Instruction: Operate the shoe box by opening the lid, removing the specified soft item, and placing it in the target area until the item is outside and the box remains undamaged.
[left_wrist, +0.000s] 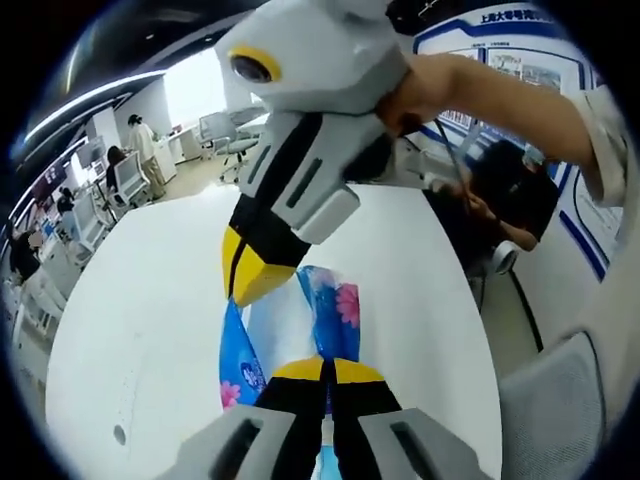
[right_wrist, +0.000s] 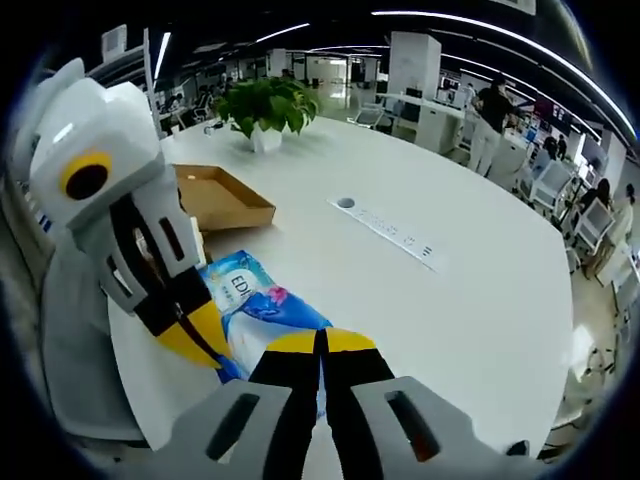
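left gripper (left_wrist: 325, 372): fingers together | right gripper (right_wrist: 322, 345): fingers together, tips converging

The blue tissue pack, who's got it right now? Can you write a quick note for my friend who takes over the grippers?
Left gripper: shut on the blue tissue pack.
Right gripper: shut on the same pack from the other end.
The pack hangs over the white table, out of the box.
Brown cardboard tray lies open on the table behind it.
Left to do: set the pack down on the table and let go.
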